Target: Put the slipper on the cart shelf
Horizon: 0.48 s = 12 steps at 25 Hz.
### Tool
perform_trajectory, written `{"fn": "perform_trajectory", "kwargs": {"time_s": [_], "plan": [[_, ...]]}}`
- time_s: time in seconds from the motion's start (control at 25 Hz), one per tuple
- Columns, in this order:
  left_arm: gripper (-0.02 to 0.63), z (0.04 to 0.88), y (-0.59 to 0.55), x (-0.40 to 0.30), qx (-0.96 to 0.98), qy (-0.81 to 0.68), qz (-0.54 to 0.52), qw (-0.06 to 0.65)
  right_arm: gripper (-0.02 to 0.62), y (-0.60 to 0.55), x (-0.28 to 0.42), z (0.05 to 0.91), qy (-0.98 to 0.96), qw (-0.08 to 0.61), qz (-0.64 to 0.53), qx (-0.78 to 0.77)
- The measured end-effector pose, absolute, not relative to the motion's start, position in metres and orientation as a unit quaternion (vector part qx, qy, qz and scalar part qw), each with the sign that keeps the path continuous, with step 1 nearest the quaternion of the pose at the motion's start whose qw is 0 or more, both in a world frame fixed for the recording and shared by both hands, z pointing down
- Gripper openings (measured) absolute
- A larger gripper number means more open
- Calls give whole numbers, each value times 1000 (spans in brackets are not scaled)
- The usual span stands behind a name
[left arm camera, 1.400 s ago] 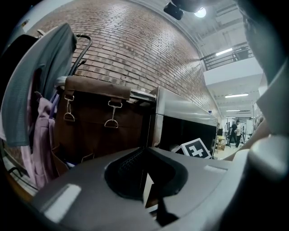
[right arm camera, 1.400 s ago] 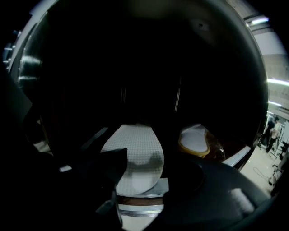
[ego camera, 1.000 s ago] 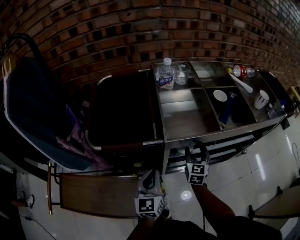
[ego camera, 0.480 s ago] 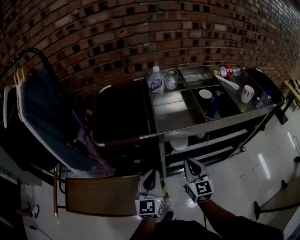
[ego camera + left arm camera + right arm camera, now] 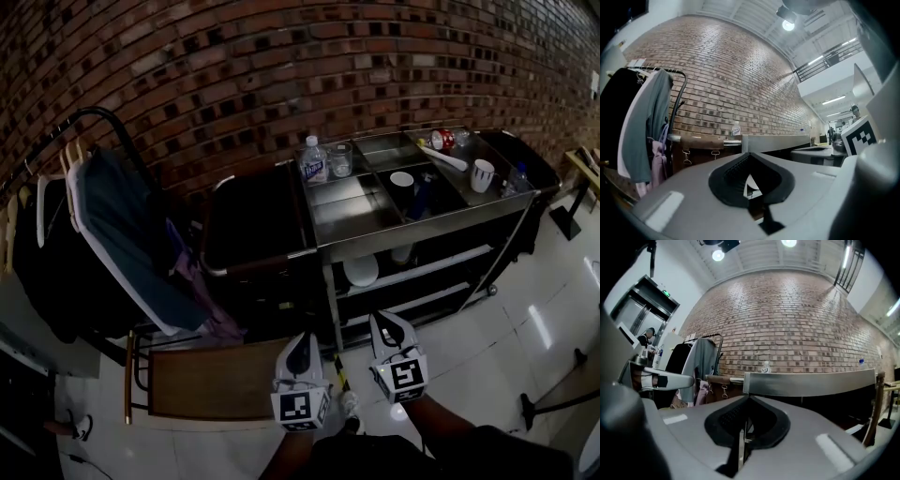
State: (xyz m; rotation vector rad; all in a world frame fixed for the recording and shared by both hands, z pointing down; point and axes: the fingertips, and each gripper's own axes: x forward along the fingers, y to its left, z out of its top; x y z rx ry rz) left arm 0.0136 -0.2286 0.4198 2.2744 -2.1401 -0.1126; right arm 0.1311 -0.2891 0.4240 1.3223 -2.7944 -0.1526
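Clothes rack (image 5: 112, 234) left of cart (image 5: 422, 223), bottle (image 5: 314, 161) on cart top, brick wall (image 5: 281, 75) behind

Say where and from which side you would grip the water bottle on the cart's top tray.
Grip the water bottle around its body, below the cap, probably coming from the front. It stands upright, a glass stands close on its right, and the brick wall is behind.
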Motion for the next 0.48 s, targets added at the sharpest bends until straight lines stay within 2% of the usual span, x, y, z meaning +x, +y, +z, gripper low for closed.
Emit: {"fn": "perform_trajectory", "kwargs": {"time_s": [0.48], "plan": [[17,411,-189,12,723,-689,-50,1,2,-240,117,400,-909,-2,-73,410]]}}
